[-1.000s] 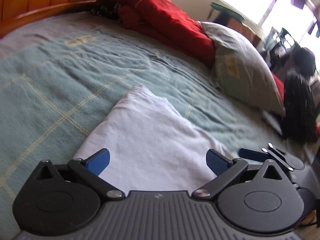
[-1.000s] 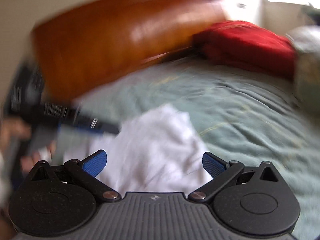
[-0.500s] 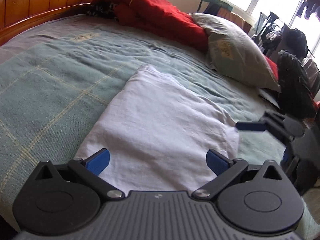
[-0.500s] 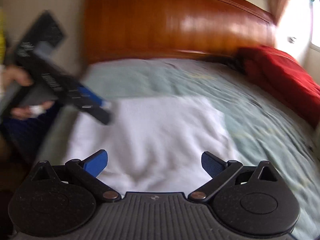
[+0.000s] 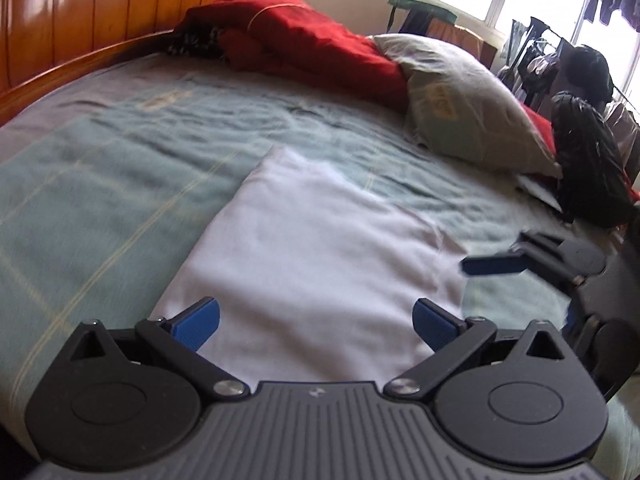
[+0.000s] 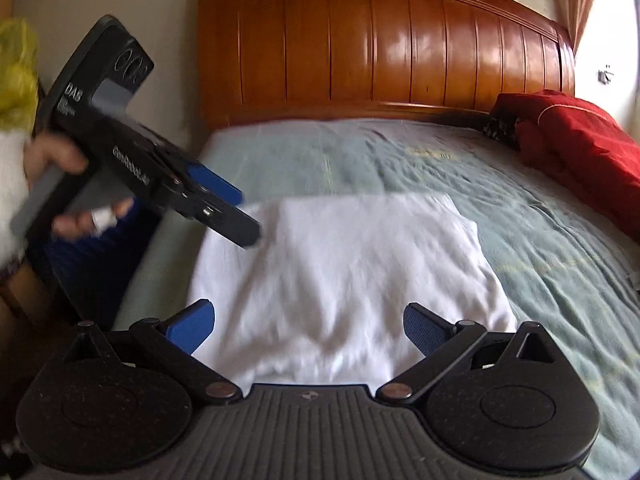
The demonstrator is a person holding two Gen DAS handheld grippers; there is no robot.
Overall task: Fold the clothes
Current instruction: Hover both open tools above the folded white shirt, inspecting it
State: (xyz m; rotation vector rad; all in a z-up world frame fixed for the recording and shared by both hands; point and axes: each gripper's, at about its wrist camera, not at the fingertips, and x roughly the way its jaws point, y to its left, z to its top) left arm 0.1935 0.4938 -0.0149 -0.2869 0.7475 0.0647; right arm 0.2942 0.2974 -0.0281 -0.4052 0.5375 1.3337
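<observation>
White folded cloth [image 5: 320, 264] lies flat on the green bed [image 5: 120, 184]. Beyond the cloth sit a red blanket [image 5: 304, 40] and grey pillow [image 5: 468, 100]. Left gripper [image 5: 316, 322] and right gripper [image 6: 310, 326] hover over the cloth's edges, spread wide, holding nothing.

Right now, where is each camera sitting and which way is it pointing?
Left wrist: on the left gripper, open, looking across the white folded cloth toward the pillow and windows; the right gripper shows at right.
Right wrist: on the right gripper, open, facing the wooden headboard; the left gripper and a hand show at left.
Shared: the cloth, green bedspread, red bedding.
</observation>
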